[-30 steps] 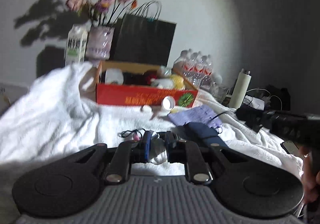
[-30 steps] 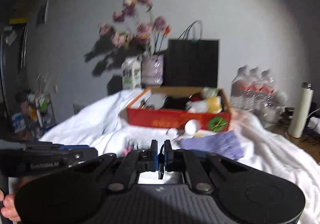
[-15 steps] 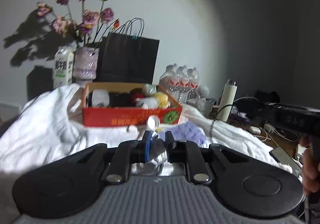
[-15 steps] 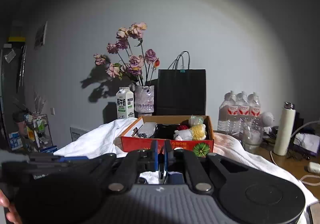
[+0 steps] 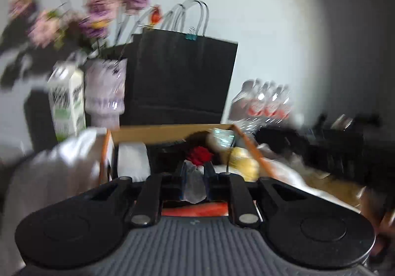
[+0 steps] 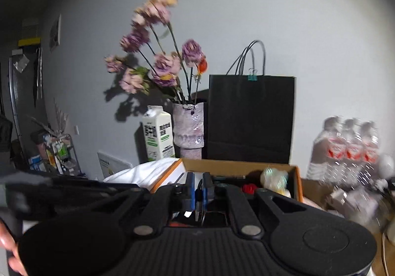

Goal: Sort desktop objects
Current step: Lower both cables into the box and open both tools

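Cardboard box [image 5: 172, 131] rim lies just beyond both loaded tongs.

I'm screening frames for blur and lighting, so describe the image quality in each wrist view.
Left wrist view: strong motion smear on the flowers, water bottles and dark right side; the black paper bag reads best. Right wrist view: sharper centre, milk carton legible, bottles smeared, flower shadow on the wall, dark fisheye corners.
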